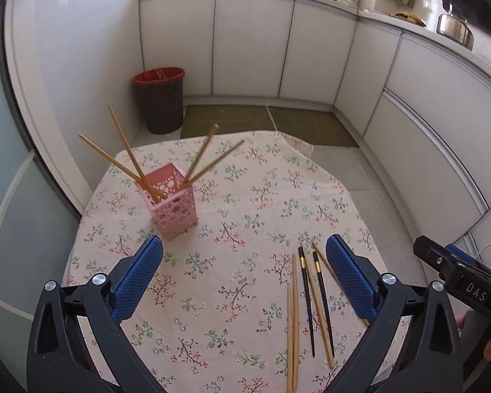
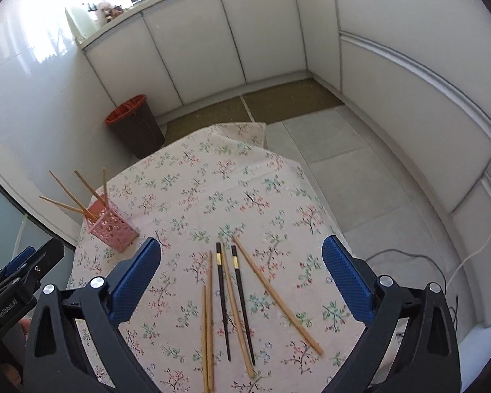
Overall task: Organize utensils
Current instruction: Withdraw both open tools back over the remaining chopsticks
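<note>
Leaning four bamboo chopsticks (image 1: pixel 127 163) fan from a pink basket (image 1: pixel 175 208).

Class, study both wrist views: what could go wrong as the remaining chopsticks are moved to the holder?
1. The pink holder is light-looking and its four chopsticks lean outward; a nudge may tip it.
2. The loose chopsticks lie crowded together, so the open right gripper may grab two or scatter them.
</note>
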`<state>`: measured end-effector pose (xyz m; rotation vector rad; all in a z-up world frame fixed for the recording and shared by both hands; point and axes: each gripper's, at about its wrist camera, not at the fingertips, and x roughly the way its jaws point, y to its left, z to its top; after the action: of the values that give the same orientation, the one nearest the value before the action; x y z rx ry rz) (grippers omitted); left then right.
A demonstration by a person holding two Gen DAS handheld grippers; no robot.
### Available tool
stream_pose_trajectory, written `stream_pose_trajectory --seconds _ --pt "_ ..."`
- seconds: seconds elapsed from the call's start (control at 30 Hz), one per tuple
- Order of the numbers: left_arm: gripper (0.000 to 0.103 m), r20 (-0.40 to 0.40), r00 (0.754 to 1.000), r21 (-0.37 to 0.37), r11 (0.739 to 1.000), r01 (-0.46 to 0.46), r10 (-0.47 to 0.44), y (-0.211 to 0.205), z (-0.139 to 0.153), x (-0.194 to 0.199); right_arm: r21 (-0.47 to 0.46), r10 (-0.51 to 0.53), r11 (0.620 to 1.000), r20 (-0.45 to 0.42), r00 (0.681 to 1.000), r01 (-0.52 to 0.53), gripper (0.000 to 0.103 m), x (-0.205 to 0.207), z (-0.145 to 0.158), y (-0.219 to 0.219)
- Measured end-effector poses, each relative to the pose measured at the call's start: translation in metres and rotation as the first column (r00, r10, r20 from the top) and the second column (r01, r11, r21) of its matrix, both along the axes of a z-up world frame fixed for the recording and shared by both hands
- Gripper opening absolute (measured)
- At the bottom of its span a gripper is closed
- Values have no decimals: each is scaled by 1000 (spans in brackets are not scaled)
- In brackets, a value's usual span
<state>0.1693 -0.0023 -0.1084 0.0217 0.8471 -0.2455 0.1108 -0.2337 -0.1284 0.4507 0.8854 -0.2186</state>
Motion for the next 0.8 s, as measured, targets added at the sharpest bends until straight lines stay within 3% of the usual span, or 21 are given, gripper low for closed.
stream_pose_trajectory --seconds 0.2,0.33,0.53,0.57,0.63,0.7,0.8 --pt "96 -118 992 76 996 52 -43 -36 -46 12 137 -81 986 -117 990 97 96 -31 -53 -49" --pt "96 -219 975 88 994 67 -46 -50 -72 25 174 -119 974 -151 981 145 96 -44 -73 -69" --pt "92 -427 904 121 990 70 -12 -63 -122 42 225 -105 964 -175 979 143 96 -45 -86 -72" --pt "89 -455 891 119 991 67 -5 -62 -130 45 232 -97 963 -177 979 138 96 -45 -87 -71" --pt "65 -531 848 82 995 59 -6 -60 -145 49 244 -88 961 -182 979 131 96 -44 -90 -71" --pt "61 -601 799 29 999 38 -12 -57 -159 54 256 -82 958 -184 980 128 96 -43 -93 -71" --pt "60 -609 793 35 999 33 -4 -57 -165 56 268 -76 955 -194 978 128 96 -42 -97 -71"
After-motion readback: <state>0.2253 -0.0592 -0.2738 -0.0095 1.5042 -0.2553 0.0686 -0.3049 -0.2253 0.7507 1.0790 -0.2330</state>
